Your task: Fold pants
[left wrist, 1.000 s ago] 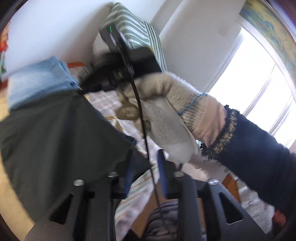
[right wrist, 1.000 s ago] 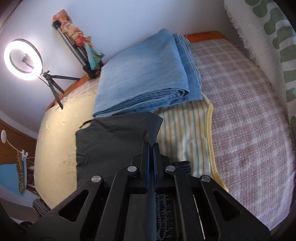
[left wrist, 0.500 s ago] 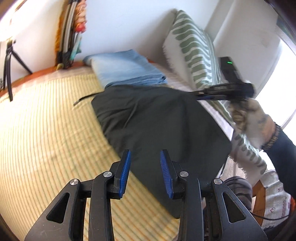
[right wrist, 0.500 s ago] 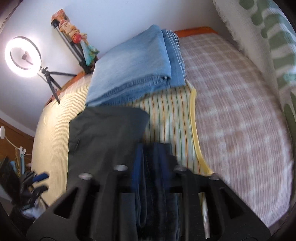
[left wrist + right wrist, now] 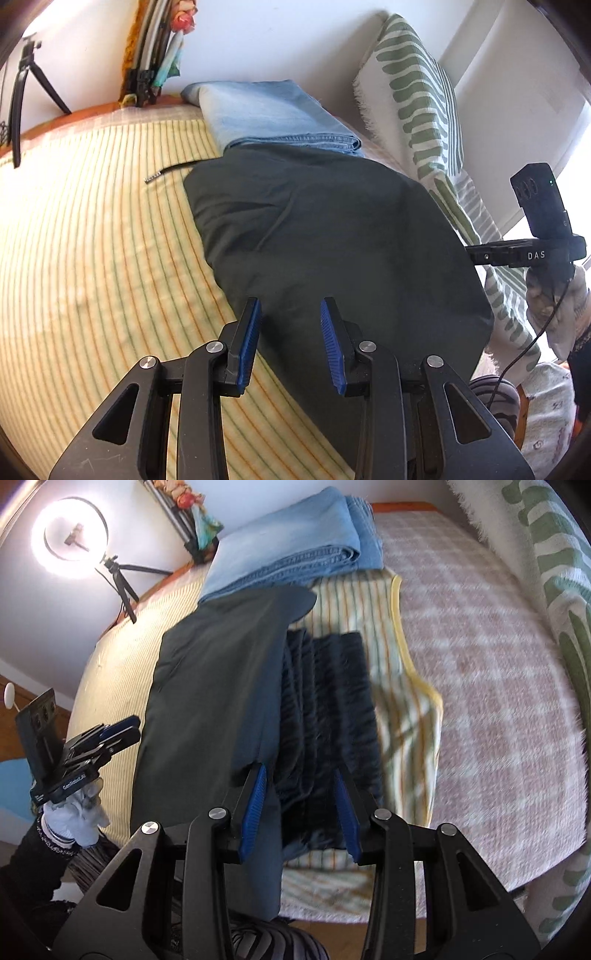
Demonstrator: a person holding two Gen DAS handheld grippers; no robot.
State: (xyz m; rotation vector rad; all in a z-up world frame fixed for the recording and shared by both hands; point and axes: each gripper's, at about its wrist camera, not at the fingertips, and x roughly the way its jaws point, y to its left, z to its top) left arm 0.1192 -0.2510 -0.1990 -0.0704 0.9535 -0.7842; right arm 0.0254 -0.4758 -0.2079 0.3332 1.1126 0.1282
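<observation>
The dark green pants (image 5: 325, 236) lie folded on the striped bed cover, their near end hanging over the bed's front edge. My left gripper (image 5: 290, 321) is open and empty, hovering over the pants' near left edge. My right gripper (image 5: 299, 786) is open, just above the pants' (image 5: 207, 701) right edge where the dark ribbed waistband (image 5: 328, 701) shows. In the left wrist view the right gripper (image 5: 476, 254) sits at the pants' right edge. In the right wrist view the left gripper (image 5: 129, 727) is beside the pants' left edge.
Folded light blue jeans (image 5: 266, 114) lie at the back of the bed, touching the pants' far end. A green patterned cushion (image 5: 417, 96) leans against the wall on the right. A ring light on a tripod (image 5: 70, 535) stands behind the bed. A pink checked blanket (image 5: 491, 686) covers the right side.
Both grippers have opened and let go of the pants, which now lie folded flat. The left gripper swung back from beside the right hand to the pants' left edge.
</observation>
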